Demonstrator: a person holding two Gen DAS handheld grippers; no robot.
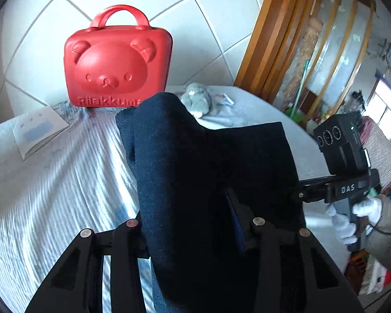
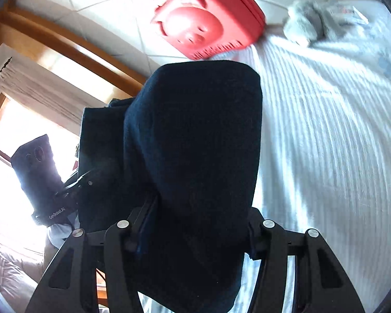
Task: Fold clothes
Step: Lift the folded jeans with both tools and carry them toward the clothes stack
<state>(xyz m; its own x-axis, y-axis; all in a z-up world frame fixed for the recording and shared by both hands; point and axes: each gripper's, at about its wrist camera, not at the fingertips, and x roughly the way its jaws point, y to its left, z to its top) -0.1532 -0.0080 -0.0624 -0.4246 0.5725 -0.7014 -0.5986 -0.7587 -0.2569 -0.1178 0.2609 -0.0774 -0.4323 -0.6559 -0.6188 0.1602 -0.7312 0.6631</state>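
Hanging between both tools, the dark navy garment is held above the white striped bed. The left hand-held gripper is clamped on one part of it, the right hand-held gripper on another. A red bear case stands at the bed's far edge, beside a grey plush toy.

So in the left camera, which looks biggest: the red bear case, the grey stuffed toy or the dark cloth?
1. Dark cloth, though it's nearest the camera, so that may fool you.
2. Red bear case.
3. Grey stuffed toy.
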